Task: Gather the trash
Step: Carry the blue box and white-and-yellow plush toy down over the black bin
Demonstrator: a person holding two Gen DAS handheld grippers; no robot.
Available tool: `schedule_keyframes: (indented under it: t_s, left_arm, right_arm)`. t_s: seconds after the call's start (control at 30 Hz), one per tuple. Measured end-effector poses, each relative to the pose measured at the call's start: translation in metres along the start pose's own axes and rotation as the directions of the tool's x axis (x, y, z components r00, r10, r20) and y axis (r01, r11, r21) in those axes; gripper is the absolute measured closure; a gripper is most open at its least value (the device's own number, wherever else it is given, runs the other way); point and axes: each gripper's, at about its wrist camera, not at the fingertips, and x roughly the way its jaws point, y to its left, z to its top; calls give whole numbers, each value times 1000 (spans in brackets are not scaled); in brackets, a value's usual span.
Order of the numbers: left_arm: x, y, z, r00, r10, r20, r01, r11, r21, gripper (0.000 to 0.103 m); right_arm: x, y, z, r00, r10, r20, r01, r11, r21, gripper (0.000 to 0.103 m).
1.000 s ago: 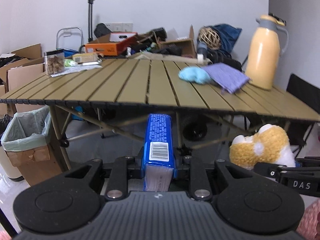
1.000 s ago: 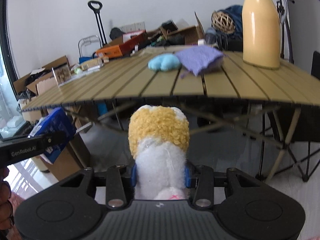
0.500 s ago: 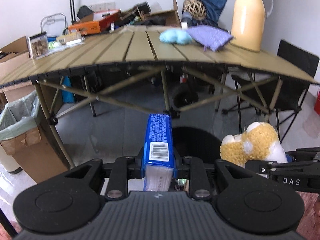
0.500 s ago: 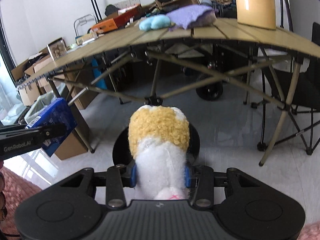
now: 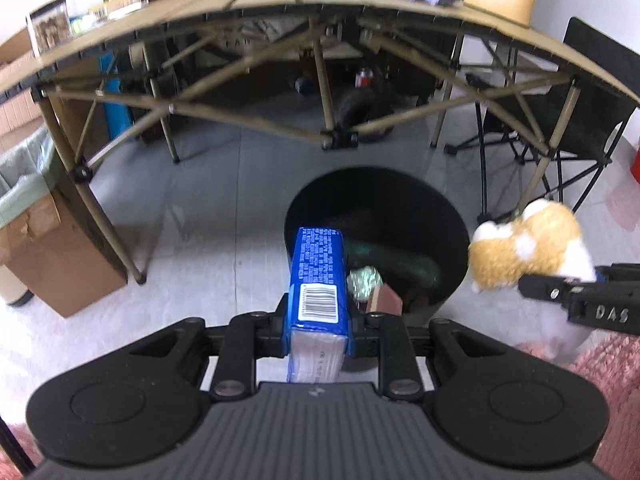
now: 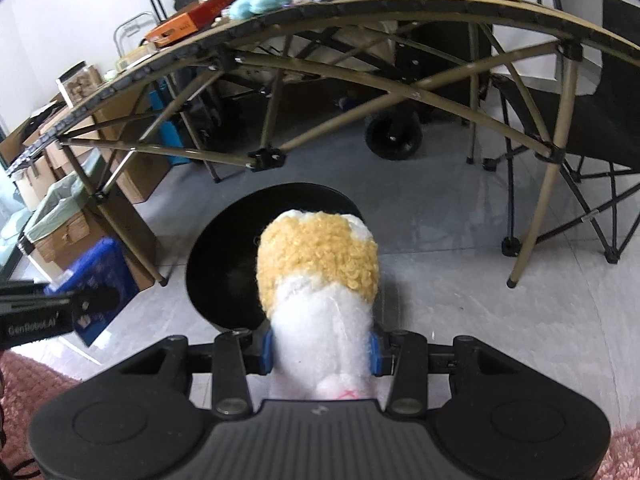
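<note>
Hanging over black bin [image 5: 452, 216] on floor, both grippers | left gripper [image 5: 318, 320] clamped on blue pack [image 5: 318, 268], barcode up | right gripper [image 6: 320, 346] pinching yellow-white plush [image 6: 320, 268], curly top forward

Two matte black handheld grippers, same build

The left gripper [image 5: 318, 324] and right gripper [image 6: 320, 346] each have a ribbed grey-black centre plate, round discs either side and silver screws on the linkage bars. Blue pads line the right fingers [image 6: 267, 346]. White side lettering: "DAS", "GenRobot.AI".
</note>
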Motion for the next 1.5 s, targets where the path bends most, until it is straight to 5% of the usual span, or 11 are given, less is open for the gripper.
schedule_keyframes:
  t_s: [0.8,1.5]
  left_arm:
    - [31,-3,14,986,-30,-165,28,1000,-14,79]
    - [52,-38,61,974,-59,-220,59,998,-5,79]
  right_arm:
    - [19,-33,7,994,-113,-6,113,990,84,62]
    - [30,-56,10,986,-165,-31,167,976,138,62]
